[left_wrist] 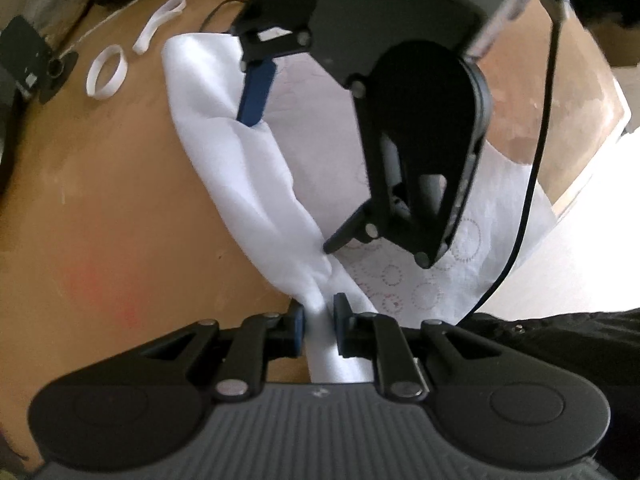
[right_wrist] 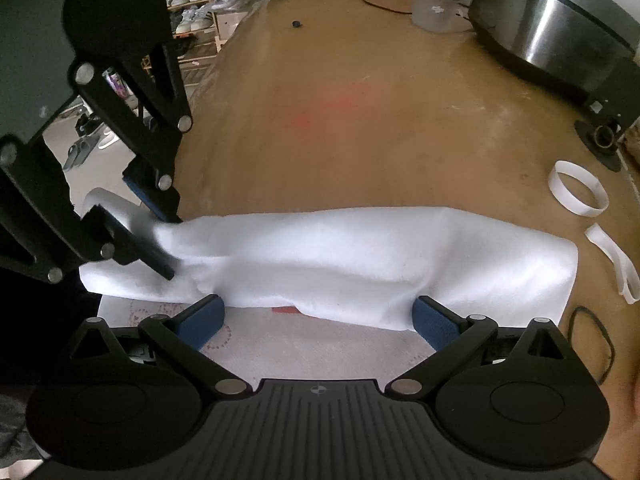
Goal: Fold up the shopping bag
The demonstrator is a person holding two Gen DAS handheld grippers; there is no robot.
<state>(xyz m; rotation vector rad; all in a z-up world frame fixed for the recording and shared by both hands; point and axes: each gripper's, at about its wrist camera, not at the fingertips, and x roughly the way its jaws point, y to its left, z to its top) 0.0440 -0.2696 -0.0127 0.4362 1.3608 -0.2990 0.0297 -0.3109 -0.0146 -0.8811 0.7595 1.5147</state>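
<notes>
The white shopping bag (left_wrist: 240,160) lies on the brown table (left_wrist: 100,200), one side rolled over a flat layer printed with faint circles (left_wrist: 400,280). My left gripper (left_wrist: 320,326) is shut on a bunched end of the bag's fabric, which runs back between its blue pads. In the right wrist view the left gripper (right_wrist: 164,240) pinches the bag (right_wrist: 360,252) at its left end. My right gripper (right_wrist: 318,320) stands open, a wide blue finger (right_wrist: 200,320) on each side, just above the near edge of the fold. Seen from the left wrist, the right gripper (left_wrist: 296,168) straddles the fold.
Two white band loops (right_wrist: 580,194) (right_wrist: 612,264) lie right of the bag. A black cable (right_wrist: 596,344) curls near the right edge. A round metal appliance (right_wrist: 552,20), a translucent container (right_wrist: 436,4) and a black device (right_wrist: 604,132) stand at the back. The table ends left, shoes (right_wrist: 192,4) beyond.
</notes>
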